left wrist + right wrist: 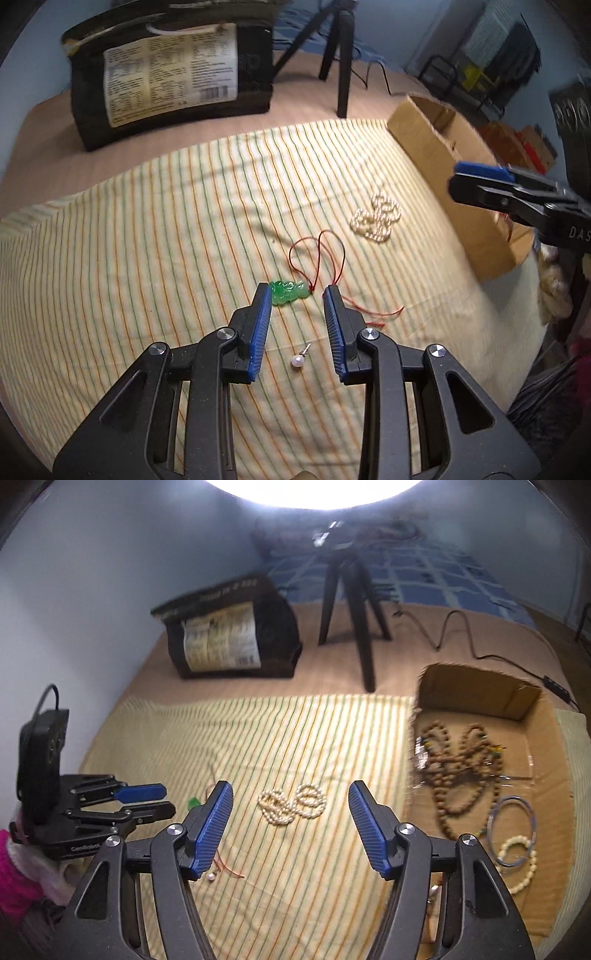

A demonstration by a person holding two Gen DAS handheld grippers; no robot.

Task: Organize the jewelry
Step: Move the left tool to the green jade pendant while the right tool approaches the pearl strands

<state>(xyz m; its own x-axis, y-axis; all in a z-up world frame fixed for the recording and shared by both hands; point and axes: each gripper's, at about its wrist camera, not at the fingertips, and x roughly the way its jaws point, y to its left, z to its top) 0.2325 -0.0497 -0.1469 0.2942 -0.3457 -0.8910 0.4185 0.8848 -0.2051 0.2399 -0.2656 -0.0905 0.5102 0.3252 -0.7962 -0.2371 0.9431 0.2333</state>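
A green pendant (pixel 288 292) on a red cord (pixel 322 258) lies on the striped cloth (pixel 147 240), just beyond the tips of my open left gripper (pixel 297 291). A pearl earring (pixel 297 361) lies between its fingers. A pearl necklace (pixel 376 218) lies further right; it also shows in the right wrist view (pixel 293 803), ahead of my open, empty right gripper (pixel 291 794). The cardboard box (pixel 532 701) at the right holds brown bead strings (pixel 461 771), a bangle (pixel 511 830) and a pale bead bracelet (pixel 519 864). The left gripper (pixel 162 801) also shows at the left of the right wrist view.
A black bag with a printed label (pixel 170 77) and a black tripod (pixel 340 55) stand on the brown surface behind the cloth. A black cable (pixel 480 642) runs past the box. The right gripper (pixel 480 184) hangs over the box edge.
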